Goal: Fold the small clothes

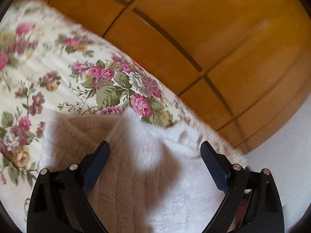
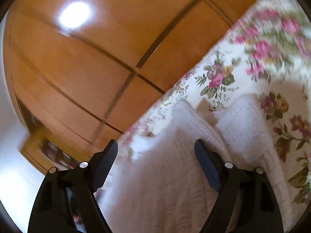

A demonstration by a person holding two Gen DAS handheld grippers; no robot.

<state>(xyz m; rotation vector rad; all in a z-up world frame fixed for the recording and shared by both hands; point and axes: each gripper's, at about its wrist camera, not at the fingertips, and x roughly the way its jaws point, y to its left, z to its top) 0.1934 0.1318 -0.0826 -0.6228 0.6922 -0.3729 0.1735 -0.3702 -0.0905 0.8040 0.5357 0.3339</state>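
A white fluffy knitted garment [image 1: 147, 155] lies on a floral bedspread [image 1: 58, 68], partly folded, with one corner raised into a peak. My left gripper [image 1: 155, 149] is open and hovers just over the garment, its fingers wide apart and holding nothing. In the right wrist view the same white garment [image 2: 175, 165] lies under my right gripper [image 2: 156, 147], which is open and empty. A folded part of the garment [image 2: 246, 120] lies to its right on the bedspread [image 2: 223, 73].
A tall orange-brown wooden wardrobe [image 1: 194, 29] with dark panel seams stands beyond the bed edge; it also shows in the right wrist view [image 2: 87, 58]. A white wall [image 1: 287, 145] lies at the right. A bright light reflection [image 2: 74, 14] shines on the wardrobe.
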